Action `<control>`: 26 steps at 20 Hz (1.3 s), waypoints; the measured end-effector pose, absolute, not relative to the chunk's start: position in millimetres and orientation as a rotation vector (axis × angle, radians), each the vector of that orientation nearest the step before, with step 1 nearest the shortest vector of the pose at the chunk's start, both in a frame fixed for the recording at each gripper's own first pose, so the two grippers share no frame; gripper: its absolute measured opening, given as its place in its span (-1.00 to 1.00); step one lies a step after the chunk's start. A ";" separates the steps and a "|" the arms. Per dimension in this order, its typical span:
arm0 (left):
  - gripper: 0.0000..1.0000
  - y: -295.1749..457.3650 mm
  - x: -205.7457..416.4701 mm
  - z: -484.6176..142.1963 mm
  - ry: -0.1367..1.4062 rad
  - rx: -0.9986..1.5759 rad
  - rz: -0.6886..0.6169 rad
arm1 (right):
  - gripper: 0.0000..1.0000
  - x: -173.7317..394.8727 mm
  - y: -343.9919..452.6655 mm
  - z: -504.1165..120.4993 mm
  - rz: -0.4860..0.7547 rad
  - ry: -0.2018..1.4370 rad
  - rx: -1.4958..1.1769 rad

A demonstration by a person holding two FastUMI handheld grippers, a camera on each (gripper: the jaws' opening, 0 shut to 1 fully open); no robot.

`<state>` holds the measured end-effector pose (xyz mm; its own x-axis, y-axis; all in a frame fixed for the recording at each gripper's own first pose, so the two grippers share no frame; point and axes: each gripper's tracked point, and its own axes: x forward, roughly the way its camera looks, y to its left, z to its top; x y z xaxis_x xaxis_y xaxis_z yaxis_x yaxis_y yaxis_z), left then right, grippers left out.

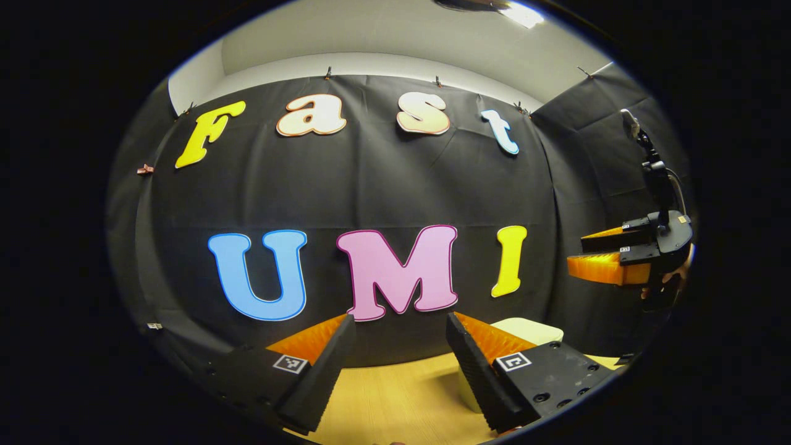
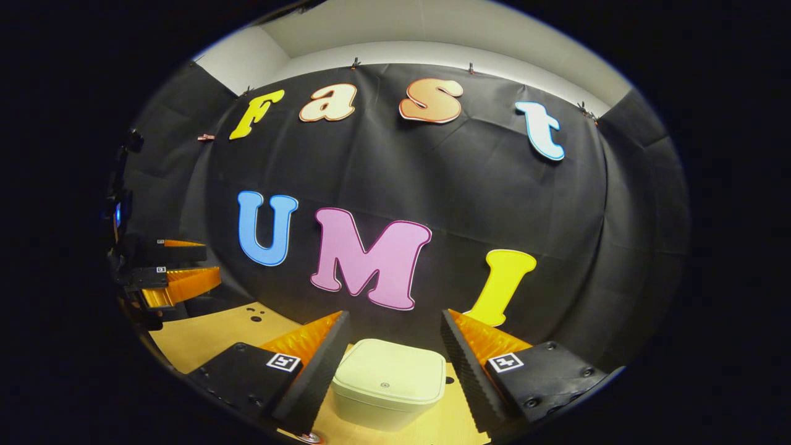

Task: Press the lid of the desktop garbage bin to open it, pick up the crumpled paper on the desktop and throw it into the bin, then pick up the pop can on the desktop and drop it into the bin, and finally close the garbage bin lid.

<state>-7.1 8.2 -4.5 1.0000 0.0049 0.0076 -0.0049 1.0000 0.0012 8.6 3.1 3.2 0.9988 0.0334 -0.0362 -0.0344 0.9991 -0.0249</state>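
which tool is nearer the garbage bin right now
Right. The right tool is aimed straight at the garbage bin, which sits between its open fingers. The left tool has the bin off to its right, partly behind one finger.

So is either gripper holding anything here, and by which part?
Nothing is held. The left gripper and right gripper are both open with nothing between their fingers; the garbage bin sits lid-closed on the desktop, untouched.

A ceiling lamp (image 1: 520, 12) glares white at the top of the left gripper view, lighting the booth evenly. Fisheye distortion bows the pale wall (image 2: 432, 52) and darkens the edges; the tabletop (image 2: 204, 337) glows warm, and focus stays sharp.
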 end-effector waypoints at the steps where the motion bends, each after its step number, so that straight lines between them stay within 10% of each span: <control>1: 0.89 9.3 -7.3 -5.6 -0.007 -0.002 0.007 | 0.79 10.3 3.4 3.2 0.036 0.039 -0.024; 4: 0.89 11.7 -9.6 -6.4 -0.006 -0.005 0.012 | 0.36 12.9 5.3 2.8 0.040 0.055 -0.011; 9: 0.89 16.6 -11.7 -6.7 -0.009 -0.002 0.025 | -0.89 22.4 7.9 -24.9 0.083 0.169 0.007; 26: 0.89 17.2 -18.1 -17.4 0.007 -0.010 0.031 | -0.89 70.5 5.6 -119.3 0.253 0.689 0.169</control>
